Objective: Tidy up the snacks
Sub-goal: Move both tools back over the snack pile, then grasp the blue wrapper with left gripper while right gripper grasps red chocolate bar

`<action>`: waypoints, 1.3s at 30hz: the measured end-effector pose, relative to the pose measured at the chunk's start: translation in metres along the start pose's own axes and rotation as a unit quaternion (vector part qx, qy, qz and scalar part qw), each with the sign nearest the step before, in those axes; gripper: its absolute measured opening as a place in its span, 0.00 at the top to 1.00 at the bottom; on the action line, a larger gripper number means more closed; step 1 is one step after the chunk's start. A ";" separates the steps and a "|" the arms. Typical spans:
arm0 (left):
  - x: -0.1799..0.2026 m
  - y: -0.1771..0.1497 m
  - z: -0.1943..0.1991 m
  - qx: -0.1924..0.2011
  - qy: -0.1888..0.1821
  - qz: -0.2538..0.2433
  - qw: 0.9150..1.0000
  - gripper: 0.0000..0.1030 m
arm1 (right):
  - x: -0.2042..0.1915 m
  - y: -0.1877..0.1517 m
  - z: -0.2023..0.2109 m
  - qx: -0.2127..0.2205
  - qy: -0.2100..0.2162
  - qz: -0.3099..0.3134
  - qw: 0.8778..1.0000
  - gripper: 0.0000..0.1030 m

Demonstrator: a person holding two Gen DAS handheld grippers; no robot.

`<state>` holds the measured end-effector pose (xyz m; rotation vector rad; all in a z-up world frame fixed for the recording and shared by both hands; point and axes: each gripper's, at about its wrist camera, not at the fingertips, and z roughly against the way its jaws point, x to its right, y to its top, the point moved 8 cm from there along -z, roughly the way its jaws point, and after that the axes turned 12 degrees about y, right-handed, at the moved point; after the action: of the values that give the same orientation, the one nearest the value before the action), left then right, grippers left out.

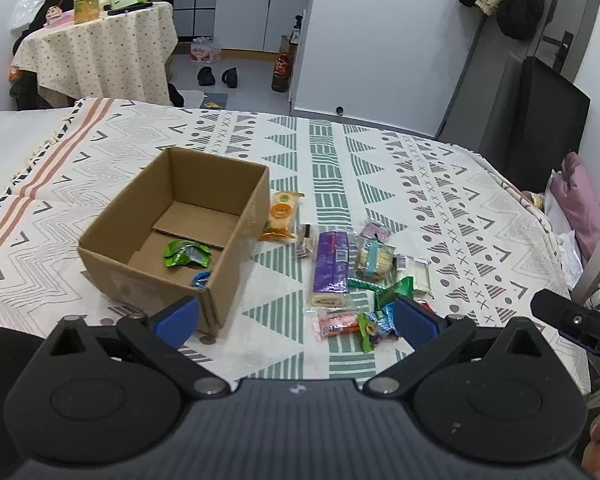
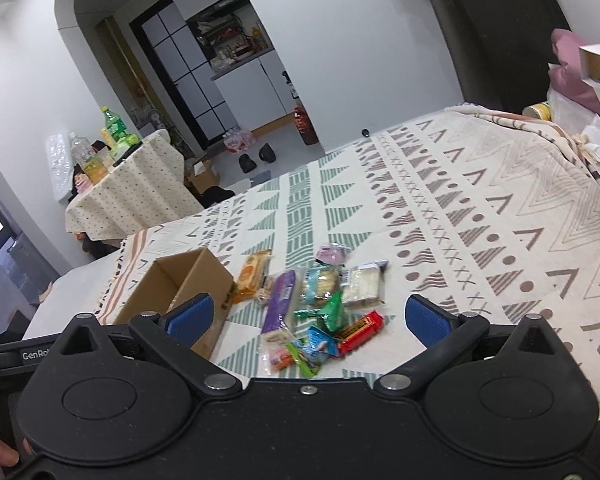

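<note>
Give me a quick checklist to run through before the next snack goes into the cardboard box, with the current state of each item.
1. Left gripper empty with jaws apart: ok.
2. Right gripper empty with jaws apart: ok.
3. Open brown cardboard box upright with room inside: ok; only a green crinkled wrapper and a blue wrapper lie in it.
4. Loose snacks within sight on the patterned bedspread: ok; the long purple cake pack and red candy bar lie beside the box.
5. Near snacks separated for a clean pick: not ok; the small wrappers overlap.
6. Path to the box unobstructed: ok.
</note>
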<state>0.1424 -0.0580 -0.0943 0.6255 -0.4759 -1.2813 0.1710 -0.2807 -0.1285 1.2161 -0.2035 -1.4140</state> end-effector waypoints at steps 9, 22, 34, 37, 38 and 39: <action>0.021 -0.010 -0.021 -0.017 -0.004 -0.009 1.000 0.02 | 0.029 -0.011 -0.009 -0.018 -0.015 -0.043 0.999 0.00; 0.052 -0.016 -0.063 -0.032 -0.026 -0.018 0.999 0.17 | 0.059 -0.019 -0.033 -0.036 -0.032 -0.096 0.994 0.19; 0.073 -0.026 -0.113 -0.079 -0.064 -0.016 0.995 0.36 | 0.079 -0.027 -0.071 -0.073 -0.034 -0.146 0.986 0.35; 0.083 -0.030 -0.117 -0.087 -0.076 -0.020 0.993 0.37 | 0.087 -0.028 -0.073 -0.072 -0.043 -0.160 0.984 0.36; 0.086 -0.032 -0.118 -0.090 -0.079 -0.022 0.993 0.37 | 0.089 -0.027 -0.073 -0.071 -0.044 -0.164 0.983 0.36; 0.089 -0.035 -0.118 -0.093 -0.083 -0.024 0.992 0.36 | 0.091 -0.027 -0.073 -0.070 -0.044 -0.168 0.982 0.37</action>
<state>0.2137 -0.1305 -0.2064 0.3783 -0.4740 -1.4109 0.2303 -0.3089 -0.2285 1.1075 0.0434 -1.7466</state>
